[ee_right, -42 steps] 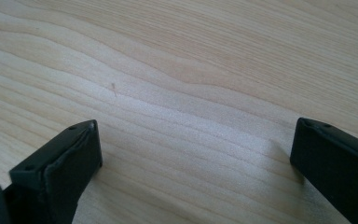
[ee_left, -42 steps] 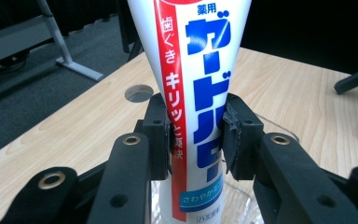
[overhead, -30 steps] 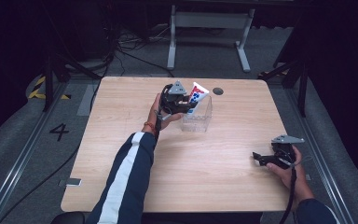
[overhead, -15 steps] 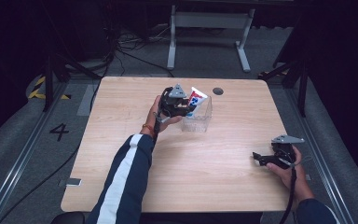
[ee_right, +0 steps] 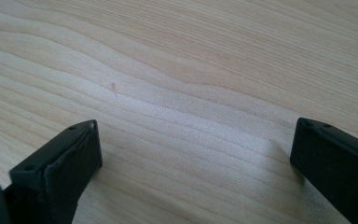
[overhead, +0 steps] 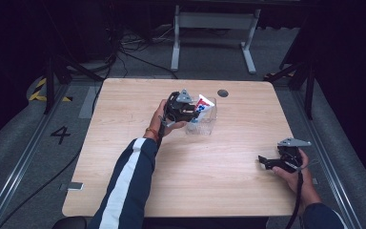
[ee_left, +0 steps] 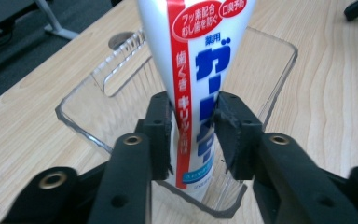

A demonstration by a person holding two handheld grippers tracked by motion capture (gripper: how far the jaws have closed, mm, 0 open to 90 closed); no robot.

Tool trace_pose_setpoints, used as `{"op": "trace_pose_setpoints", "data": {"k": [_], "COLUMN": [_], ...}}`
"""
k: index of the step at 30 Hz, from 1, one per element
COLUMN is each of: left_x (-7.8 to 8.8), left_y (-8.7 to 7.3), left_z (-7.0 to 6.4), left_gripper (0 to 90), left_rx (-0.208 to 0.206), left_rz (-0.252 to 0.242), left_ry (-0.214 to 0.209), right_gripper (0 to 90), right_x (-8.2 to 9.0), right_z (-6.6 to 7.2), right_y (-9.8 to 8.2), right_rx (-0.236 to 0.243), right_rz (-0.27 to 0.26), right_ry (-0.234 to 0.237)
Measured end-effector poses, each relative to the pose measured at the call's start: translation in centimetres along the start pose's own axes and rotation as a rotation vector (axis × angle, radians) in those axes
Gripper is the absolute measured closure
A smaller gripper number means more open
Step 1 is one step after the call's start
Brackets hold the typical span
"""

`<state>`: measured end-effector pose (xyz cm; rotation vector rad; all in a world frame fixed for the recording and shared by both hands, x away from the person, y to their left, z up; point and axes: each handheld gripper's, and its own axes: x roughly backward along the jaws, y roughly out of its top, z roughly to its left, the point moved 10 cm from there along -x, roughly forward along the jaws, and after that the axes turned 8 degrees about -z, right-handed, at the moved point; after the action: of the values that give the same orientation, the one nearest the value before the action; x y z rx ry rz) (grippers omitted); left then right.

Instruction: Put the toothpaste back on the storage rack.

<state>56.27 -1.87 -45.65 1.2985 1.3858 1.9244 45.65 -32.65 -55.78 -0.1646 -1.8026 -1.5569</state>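
Since the earlier frames the left hand-held gripper has just been closing; its jaws now clamp the white, red-striped toothpaste tube, standing inside the clear plastic box at 12 o'clock on the wooden surface. At 4 o'clock, the right hand-held gripper rests with jaws spread wide, holding nothing.

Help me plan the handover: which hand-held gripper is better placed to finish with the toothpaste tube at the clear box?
Left. The left hand-held gripper already clamps the toothpaste tube over the clear box; its jaws just closed. The right hand-held gripper sits open, far off.
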Motion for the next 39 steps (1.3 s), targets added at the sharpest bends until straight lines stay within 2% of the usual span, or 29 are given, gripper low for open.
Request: {"op": "trace_pose_setpoints", "data": {"k": [1,2,5,8,11,14,19,21,31,39], "left_x": [0.2,0.4,0.6,0.6,0.6,0.7,1.4,1.6,3.0,4.4], "left_y": [0.4,0.9,0.9,1.0,0.8,0.9,0.9,0.9,0.6,0.4], "left_z": [-0.1,0.1,-0.1,-0.2,-0.1,-0.1,0.2,0.0,0.1,-0.1], "left_gripper": [78.9,79.3,76.1,75.9,75.4,74.8,74.5,74.0,71.8,69.1], "left_rx": [0.028,0.033,-0.003,0.014,-0.004,-0.001,-0.026,-0.018,-0.057,-0.1], "left_rz": [-0.035,-0.053,-0.016,-0.029,-0.018,-0.02,-0.002,0.0,0.039,0.069], "left_ry": [-0.009,-0.005,0.0,-0.007,-0.002,0.0,0.007,0.008,0.023,0.033], "right_gripper": [2.0,2.0,2.0,2.0,2.0,2.0,2.0,2.0,2.0,2.0], "right_x": [0.0,0.0,0.0,0.0,0.0,0.0,0.0,0.0,0.0,0.0], "right_z": [0.0,0.0,0.0,0.0,0.0,0.0,0.0,0.0,0.0,0.0], "right_y": [0.0,0.0,0.0,0.0,0.0,0.0,0.0,0.0,0.0,0.0], "right_rx": [0.0,0.0,0.001,0.0,0.001,0.001,0.0,0.0,0.0,-0.001], "right_rz": [0.0,0.0,0.0,0.0,0.0,0.0,0.0,0.0,0.0,0.0], "right_ry": [0.0,0.0,0.0,0.0,0.0,0.0,0.001,0.0,-0.001,-0.001]}}
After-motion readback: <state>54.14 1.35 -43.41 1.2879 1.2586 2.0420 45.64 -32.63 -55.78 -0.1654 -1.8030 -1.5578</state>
